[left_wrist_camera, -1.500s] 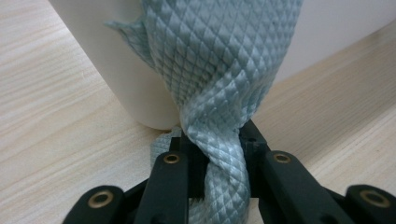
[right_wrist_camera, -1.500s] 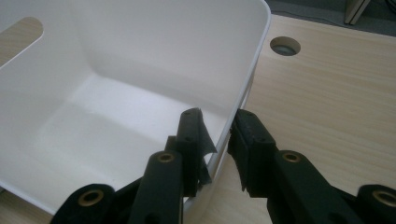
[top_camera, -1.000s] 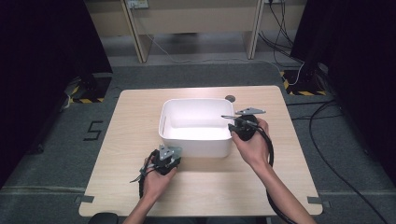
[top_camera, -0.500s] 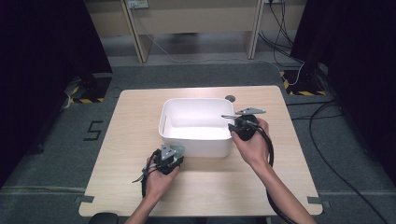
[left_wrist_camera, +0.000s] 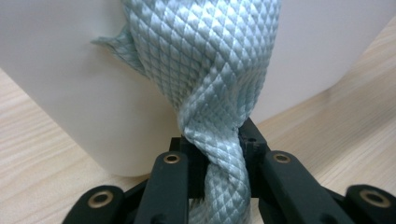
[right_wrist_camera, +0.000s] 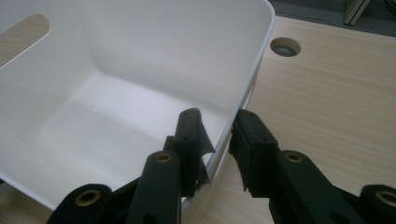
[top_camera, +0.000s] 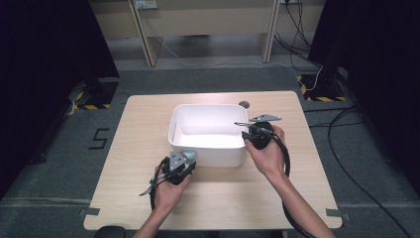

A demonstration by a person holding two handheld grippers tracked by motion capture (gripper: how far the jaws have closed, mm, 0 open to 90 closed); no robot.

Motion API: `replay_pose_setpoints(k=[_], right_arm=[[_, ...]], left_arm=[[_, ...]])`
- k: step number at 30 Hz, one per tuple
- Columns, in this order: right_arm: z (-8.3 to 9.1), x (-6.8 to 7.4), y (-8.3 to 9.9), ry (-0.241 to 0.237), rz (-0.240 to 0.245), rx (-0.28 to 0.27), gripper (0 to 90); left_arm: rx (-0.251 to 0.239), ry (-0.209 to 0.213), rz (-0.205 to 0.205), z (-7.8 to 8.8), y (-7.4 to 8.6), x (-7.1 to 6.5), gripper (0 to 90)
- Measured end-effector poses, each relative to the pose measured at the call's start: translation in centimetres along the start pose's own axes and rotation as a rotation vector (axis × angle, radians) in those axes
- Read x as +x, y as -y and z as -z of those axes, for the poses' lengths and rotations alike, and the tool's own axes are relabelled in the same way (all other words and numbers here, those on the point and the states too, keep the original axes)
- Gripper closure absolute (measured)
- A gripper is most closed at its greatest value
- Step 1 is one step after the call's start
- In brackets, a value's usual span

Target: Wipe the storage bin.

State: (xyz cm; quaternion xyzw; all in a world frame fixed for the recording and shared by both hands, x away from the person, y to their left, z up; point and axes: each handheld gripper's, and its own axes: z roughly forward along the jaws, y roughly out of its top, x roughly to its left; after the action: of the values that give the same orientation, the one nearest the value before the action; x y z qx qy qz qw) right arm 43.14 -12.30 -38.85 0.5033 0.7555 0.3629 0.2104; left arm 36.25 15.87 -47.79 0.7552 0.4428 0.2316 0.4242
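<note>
Webbing, a pale blue-green woven strap [left_wrist_camera: 210, 93] with a diamond-quilted sheen, twists once and is pinched tight in the closed fingers of the left gripper [left_wrist_camera: 215, 154], right against the near outer wall of the white plastic tub [top_camera: 208, 134]. The tub is rectangular with rounded corners, smooth matte walls and an oval handle cut-out [right_wrist_camera: 23, 28] in one end; it stands about mid-counter. The counter [top_camera: 129, 163] is light wood-grain laminate with a round cable hole [top_camera: 243, 104] just behind the tub. Grey carpet lies around it, with black-and-yellow hazard tape, loose cables, pale desk legs at the back and dark curtains on both sides.

The right gripper [right_wrist_camera: 217, 135] straddles the tub's right rim, one finger inside and one outside; its fingers stand partly open around the wall, and whether they press it cannot be told. The left hand [top_camera: 171, 191] lies low on the counter in front of the tub, while the right hand [top_camera: 270, 153] is raised at rim height, forearm angled in from the lower right.
</note>
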Motion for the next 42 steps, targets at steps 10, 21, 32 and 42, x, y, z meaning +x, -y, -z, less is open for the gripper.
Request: replay_pose_setpoints(k=[10,21,32,42], right_arm=[[0.0,0.0,0.0,0.000,0.001,0.001,71.7],[0.0,0.0,0.0,-0.001,0.001,0.001,71.7],[0.0,0.0,0.0,0.000,0.000,0.001,71.7],[0.0,0.0,0.0,-0.001,0.001,0.001,71.7]], left_arm=[[-0.044,-0.004,-0.005,1.0,-1.2,-0.8,77.2],[-0.041,-0.004,-0.003,1.3,-1.9,-1.1,77.2],[-0.015,0.003,0.005,1.0,-2.2,-1.7,77.2],[0.006,-0.002,0.011,0.5,-2.0,-1.9,77.2]])
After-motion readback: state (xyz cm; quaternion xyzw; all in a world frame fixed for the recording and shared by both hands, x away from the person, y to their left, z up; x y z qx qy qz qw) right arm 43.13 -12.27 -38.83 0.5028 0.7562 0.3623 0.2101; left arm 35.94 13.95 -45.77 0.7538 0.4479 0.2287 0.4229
